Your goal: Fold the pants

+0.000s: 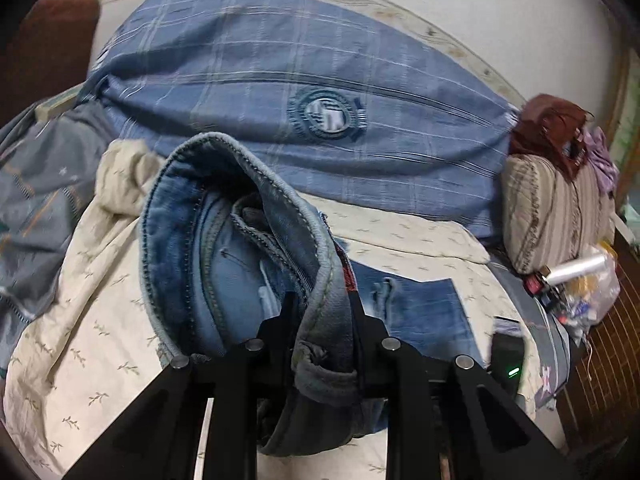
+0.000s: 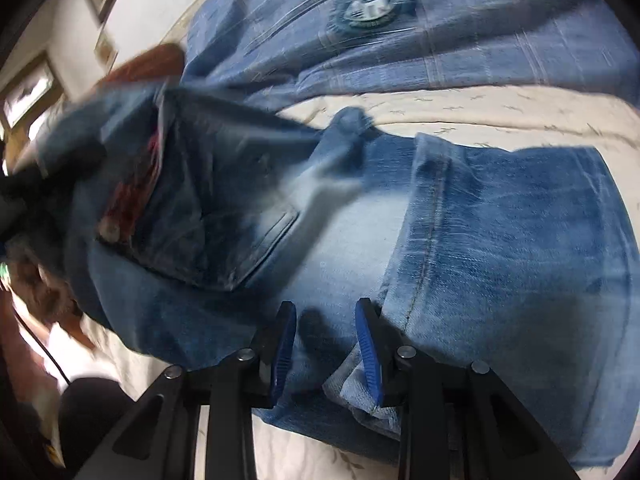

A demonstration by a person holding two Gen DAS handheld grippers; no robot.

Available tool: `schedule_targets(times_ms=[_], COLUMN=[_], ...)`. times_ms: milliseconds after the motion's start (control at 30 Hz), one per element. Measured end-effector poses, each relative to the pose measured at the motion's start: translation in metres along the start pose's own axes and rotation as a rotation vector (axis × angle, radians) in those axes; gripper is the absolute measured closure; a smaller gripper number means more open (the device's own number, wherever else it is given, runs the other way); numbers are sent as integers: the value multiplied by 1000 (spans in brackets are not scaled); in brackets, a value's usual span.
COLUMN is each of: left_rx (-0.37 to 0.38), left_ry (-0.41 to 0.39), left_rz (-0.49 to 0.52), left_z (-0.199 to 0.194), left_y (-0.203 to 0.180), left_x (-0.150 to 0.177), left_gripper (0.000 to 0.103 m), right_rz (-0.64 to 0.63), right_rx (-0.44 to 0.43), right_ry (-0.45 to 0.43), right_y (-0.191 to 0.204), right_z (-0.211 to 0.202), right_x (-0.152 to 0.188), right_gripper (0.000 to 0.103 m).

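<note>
Denim fills the foreground of both views: the jeans [image 2: 500, 240] lie across a cream bed sheet [image 1: 100, 320], their folded leg spread flat toward three o'clock in the right wrist view, while the waistband [image 1: 240, 220] end is raised off the bed in the left wrist view. That split makes sense for a fold: one end must travel, the other must stay down.

Behind the jeans, from ten to two o'clock, a big blue checked pillow [image 1: 300, 80] leans at the head of the bed, out of the working area. A striped cushion [image 1: 552, 208] sits at three o'clock near the bed's edge with a clear plastic bag [image 1: 592, 284] just below it (clutter, not part of the job).

Down at six o'clock, the left gripper [image 1: 320, 308] is clenched on the waistband, a thick roll of seam pinched between its black fingers, so the open waist hangs upward and forward like a hood. Holding the stiffest edge probably gives the best control when carrying it over.

Smaller still, the right gripper [image 2: 326, 320] has its blue pads [image 2: 370, 352] on either side of a bunched edge of denim; the jaws are closing, and the pads seem to press the cloth, likely pinning it as the anchor.
</note>
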State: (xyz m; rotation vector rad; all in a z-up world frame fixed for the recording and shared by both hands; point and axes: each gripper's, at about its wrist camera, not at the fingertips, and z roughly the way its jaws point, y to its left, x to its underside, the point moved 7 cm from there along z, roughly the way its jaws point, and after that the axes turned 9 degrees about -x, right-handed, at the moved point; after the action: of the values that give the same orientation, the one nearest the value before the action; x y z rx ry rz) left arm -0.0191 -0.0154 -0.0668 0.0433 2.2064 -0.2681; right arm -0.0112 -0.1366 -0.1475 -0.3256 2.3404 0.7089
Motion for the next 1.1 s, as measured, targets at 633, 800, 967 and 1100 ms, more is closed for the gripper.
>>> schedule_targets(times_ms=[633, 800, 967, 1100], left_rx=[5, -115, -231, -218], left_ry=[-5, 40, 178, 246], left_rz=[195, -27, -268, -449], left_z=[-10, 0, 19, 22], left_y=[-57, 40, 145, 188], left_x=[-6, -7, 29, 64], left_gripper=[86, 80, 74, 50], right_rz=[151, 196, 195, 187], right_rx=[-298, -250, -225, -180], right_ry=[-67, -67, -70, -55], right_y=[9, -3, 1, 2], right_z=[-6, -17, -13, 0], right_x=[-7, -3, -6, -9], right_gripper=[69, 69, 69, 69])
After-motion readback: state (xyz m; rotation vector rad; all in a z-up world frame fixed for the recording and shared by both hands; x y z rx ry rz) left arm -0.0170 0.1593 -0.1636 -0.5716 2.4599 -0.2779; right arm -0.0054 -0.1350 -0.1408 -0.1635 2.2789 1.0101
